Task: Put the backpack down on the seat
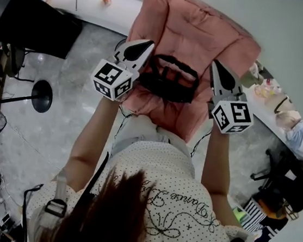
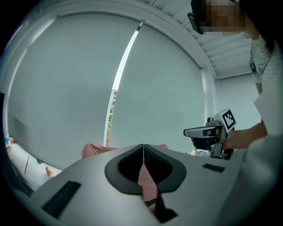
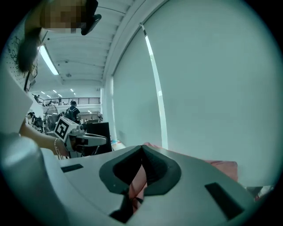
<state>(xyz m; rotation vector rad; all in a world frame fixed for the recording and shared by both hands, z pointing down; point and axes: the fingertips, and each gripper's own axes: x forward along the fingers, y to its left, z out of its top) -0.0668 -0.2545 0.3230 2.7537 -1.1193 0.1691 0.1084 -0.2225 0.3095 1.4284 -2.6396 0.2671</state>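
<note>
I look down on a pink padded backpack (image 1: 189, 35) held up in front of the person, above the floor. Its black handle and straps (image 1: 170, 80) face me. My left gripper (image 1: 149, 44) is shut on the backpack's left edge, and my right gripper (image 1: 214, 65) is shut on its right edge. In the left gripper view the jaws (image 2: 143, 152) meet, with pink fabric (image 2: 148, 185) and a black strap pinched under them. The right gripper view shows the same: closed jaws (image 3: 142, 152) over pink fabric (image 3: 137, 185). No seat shows under the backpack.
A grey marbled floor (image 1: 69, 124) lies below. A black monitor (image 1: 35, 21) and a white desk (image 1: 84, 0) sit at the upper left, with a round stand base (image 1: 42, 96) nearby. A dark office chair (image 1: 292, 179) stands at the right. A pale wall fills both gripper views.
</note>
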